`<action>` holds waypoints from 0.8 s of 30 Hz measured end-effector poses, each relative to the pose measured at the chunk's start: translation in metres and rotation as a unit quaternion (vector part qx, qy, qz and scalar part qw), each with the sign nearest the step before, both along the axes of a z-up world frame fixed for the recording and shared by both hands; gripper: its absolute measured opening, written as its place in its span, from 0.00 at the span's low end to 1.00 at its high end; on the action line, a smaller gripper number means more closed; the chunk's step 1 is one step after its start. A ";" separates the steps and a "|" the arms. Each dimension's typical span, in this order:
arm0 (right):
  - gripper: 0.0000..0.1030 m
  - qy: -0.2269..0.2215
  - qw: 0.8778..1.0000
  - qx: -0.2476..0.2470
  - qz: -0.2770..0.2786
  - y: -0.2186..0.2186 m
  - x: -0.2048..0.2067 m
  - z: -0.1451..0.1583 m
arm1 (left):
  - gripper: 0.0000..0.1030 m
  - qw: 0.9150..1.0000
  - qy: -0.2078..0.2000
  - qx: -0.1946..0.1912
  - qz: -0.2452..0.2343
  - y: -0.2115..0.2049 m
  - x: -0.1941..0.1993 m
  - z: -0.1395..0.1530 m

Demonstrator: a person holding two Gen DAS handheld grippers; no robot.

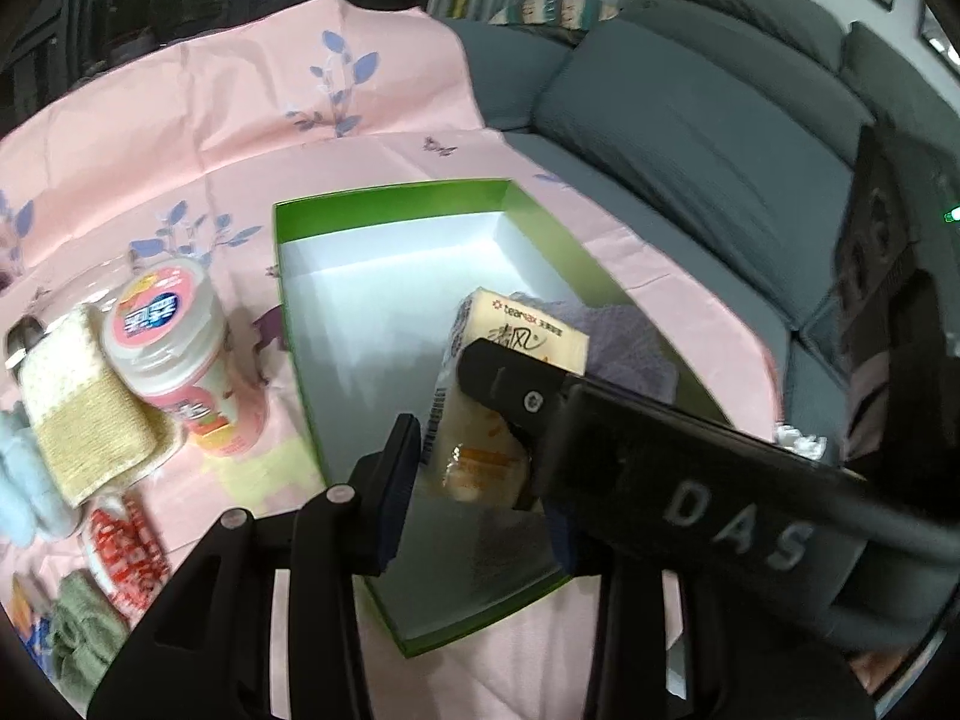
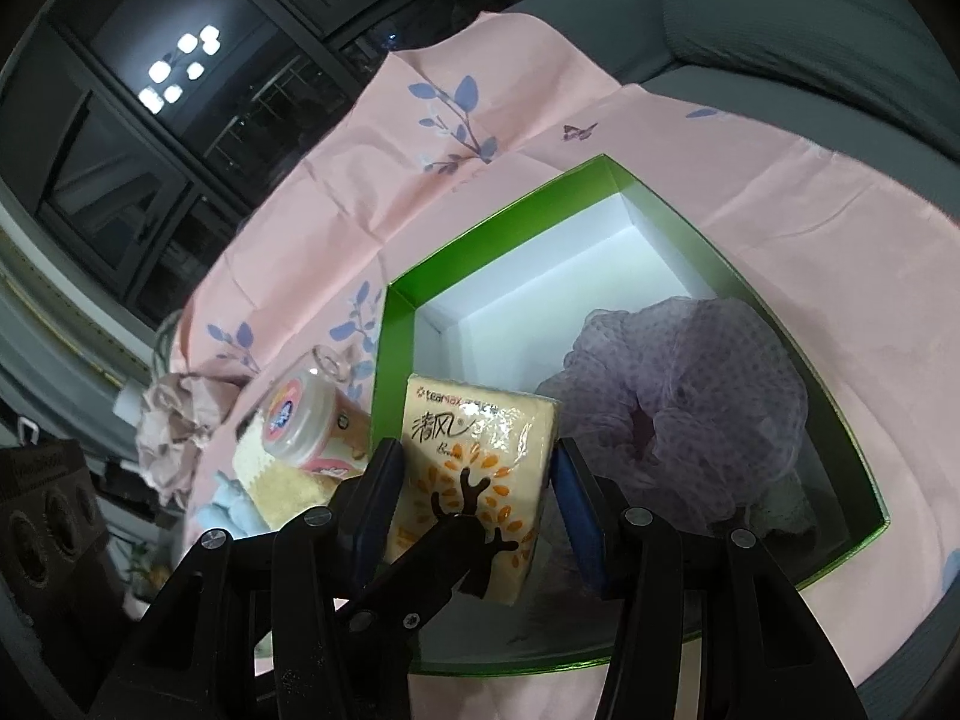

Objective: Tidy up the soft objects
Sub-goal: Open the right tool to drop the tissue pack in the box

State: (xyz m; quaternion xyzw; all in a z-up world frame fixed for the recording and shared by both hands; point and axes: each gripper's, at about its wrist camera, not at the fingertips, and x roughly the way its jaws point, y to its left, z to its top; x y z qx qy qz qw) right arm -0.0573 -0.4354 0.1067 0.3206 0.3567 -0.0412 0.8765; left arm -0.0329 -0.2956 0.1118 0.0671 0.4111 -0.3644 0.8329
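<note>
Right gripper (image 2: 474, 480) clamped on tissue pack (image 2: 474, 456), over green box (image 2: 396, 324); purple scrunchie (image 2: 690, 396) ahead-right inside. Left gripper (image 1: 474, 450) spread wide, flanking the pack, right gripper's finger across it.

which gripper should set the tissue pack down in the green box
Right. The tissue pack sits between the right gripper fingers, already over the green box beside the purple scrunchie. The left gripper only meets the pack from its side.
</note>
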 end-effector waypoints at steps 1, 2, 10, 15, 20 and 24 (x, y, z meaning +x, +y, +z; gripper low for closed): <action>0.52 -0.001 1.000 -0.006 -0.002 0.001 0.000 0.001 | 0.37 1.000 -0.003 0.004 -0.002 0.000 -0.002 0.001; 0.52 -0.002 1.000 -0.012 -0.002 0.003 0.000 0.002 | 0.37 1.000 -0.007 0.009 0.001 0.001 -0.003 0.003; 0.73 -0.045 0.998 -0.031 -0.032 0.015 -0.010 0.022 | 0.71 0.997 -0.010 0.013 0.077 0.055 -0.008 0.028; 0.81 -0.069 0.997 -0.028 -0.020 0.029 -0.009 0.029 | 0.80 0.991 -0.013 -0.009 0.133 0.104 -0.009 0.046; 0.85 -0.086 0.996 -0.030 -0.018 0.039 -0.009 0.034 | 0.80 0.986 -0.019 -0.029 0.162 0.139 -0.013 0.062; 0.85 -0.088 0.995 -0.043 -0.005 0.048 -0.005 0.036 | 0.81 0.984 -0.032 -0.044 0.171 0.157 -0.018 0.073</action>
